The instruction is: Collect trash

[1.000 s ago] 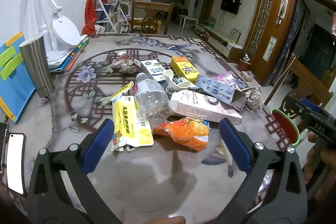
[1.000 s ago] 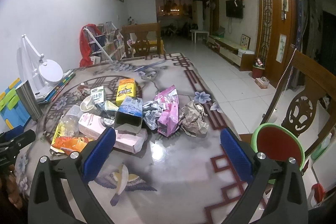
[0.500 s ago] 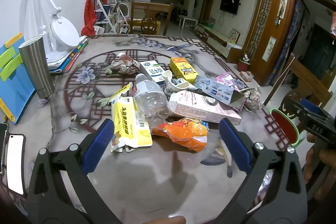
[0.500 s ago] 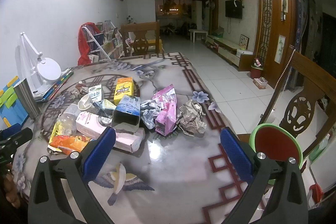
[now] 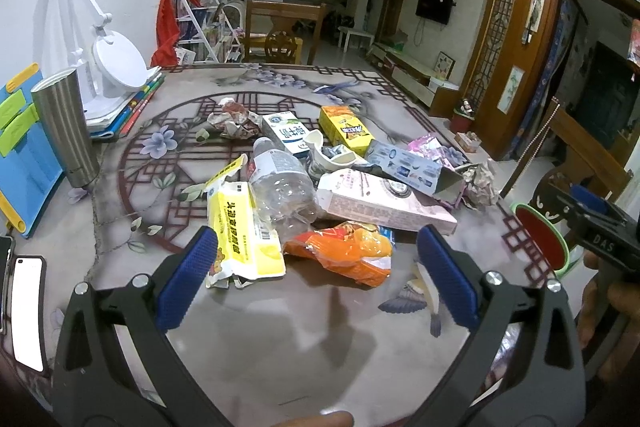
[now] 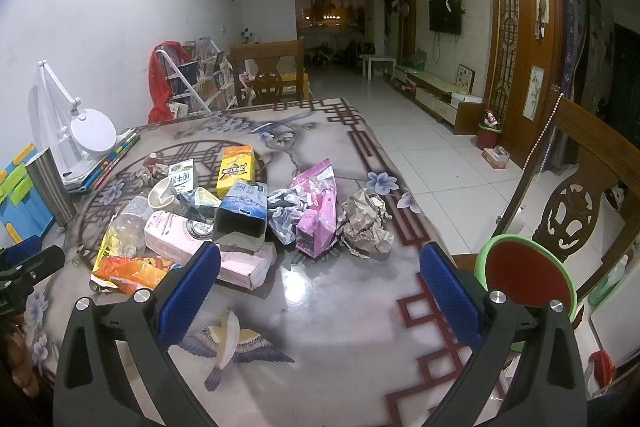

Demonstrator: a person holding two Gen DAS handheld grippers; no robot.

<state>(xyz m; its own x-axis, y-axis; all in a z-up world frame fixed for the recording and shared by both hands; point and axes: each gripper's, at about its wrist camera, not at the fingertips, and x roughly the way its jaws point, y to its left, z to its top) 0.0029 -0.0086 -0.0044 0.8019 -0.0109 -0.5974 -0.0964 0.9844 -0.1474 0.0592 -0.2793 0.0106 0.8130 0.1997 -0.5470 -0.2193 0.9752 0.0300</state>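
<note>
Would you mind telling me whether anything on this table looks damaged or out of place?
Yes: the white cup in the middle of the trash pile is broken, with a jagged gap in its rim, and lies tipped among the cartons. The plastic bottle beside it lies crushed on its side. Both claws, left and right, are open and empty.

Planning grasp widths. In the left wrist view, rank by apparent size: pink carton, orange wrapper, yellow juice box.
1. pink carton
2. orange wrapper, though it lies nearest, so unsure
3. yellow juice box, farthest away

Steel tumbler [image 5: 66, 131] upright at counter [image 5: 280, 339] edge, beside white lamp [image 5: 116, 67] on books; phone [image 5: 27, 311] flat, near corner.
</note>
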